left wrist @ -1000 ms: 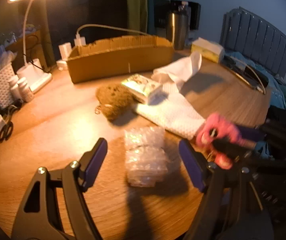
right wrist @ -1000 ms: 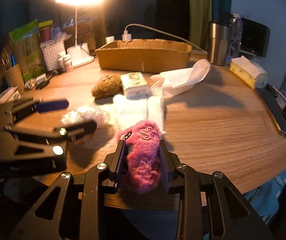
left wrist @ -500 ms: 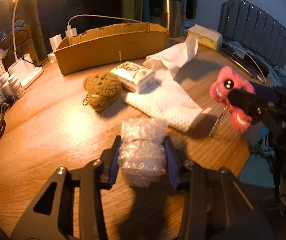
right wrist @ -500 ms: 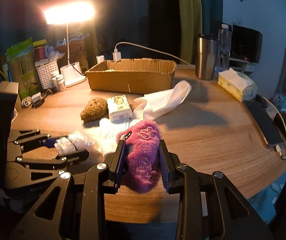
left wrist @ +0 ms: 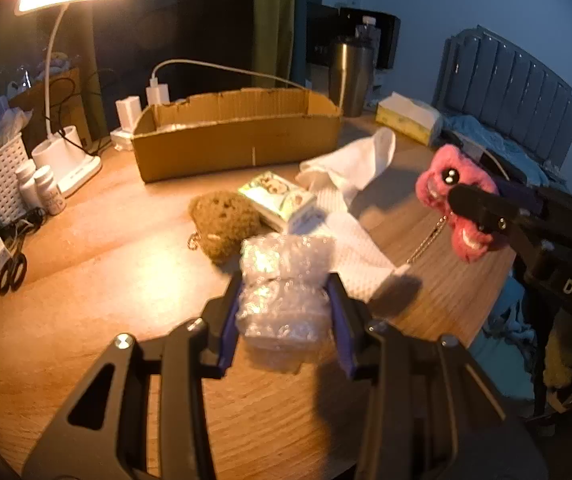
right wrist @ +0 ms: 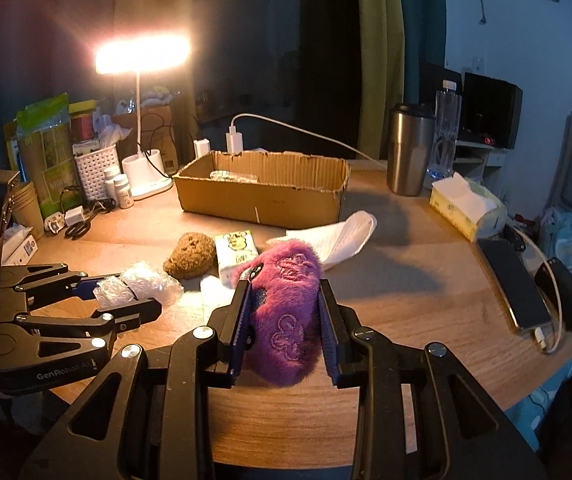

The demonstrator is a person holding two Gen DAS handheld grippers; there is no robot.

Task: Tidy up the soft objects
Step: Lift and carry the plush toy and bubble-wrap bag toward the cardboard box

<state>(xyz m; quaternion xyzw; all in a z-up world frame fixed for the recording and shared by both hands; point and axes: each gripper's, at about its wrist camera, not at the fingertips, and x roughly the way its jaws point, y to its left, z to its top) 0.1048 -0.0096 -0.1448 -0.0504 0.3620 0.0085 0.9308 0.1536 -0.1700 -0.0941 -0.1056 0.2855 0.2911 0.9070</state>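
My left gripper (left wrist: pixel 286 286) is shut on a wad of clear bubble wrap (left wrist: pixel 282 300), held a little above the wooden table (left wrist: pixel 86 280). My right gripper (right wrist: pixel 283 286) is shut on a pink plush toy (right wrist: pixel 286 316), also off the table; a small chain hangs from the toy in the left wrist view. On the table ahead lie a brown fuzzy lump (left wrist: pixel 222 220), a small tissue pack (left wrist: pixel 278 198), a white textured towel (left wrist: pixel 354 244) and a crumpled white cloth (left wrist: pixel 350 164). Behind them stands an open cardboard box (right wrist: pixel 262 202).
A lit desk lamp (right wrist: pixel 142 176), a white basket (right wrist: pixel 96 168) and small bottles (right wrist: pixel 120 190) crowd the back left. Scissors (left wrist: pixel 12 270) lie at the left edge. A steel tumbler (right wrist: pixel 410 152), a tissue box (right wrist: pixel 466 210) and a phone (right wrist: pixel 512 284) sit on the right.
My left gripper closed on the bubble wrap and lifted it off the table. My right gripper rose with the pink plush toy still in it.
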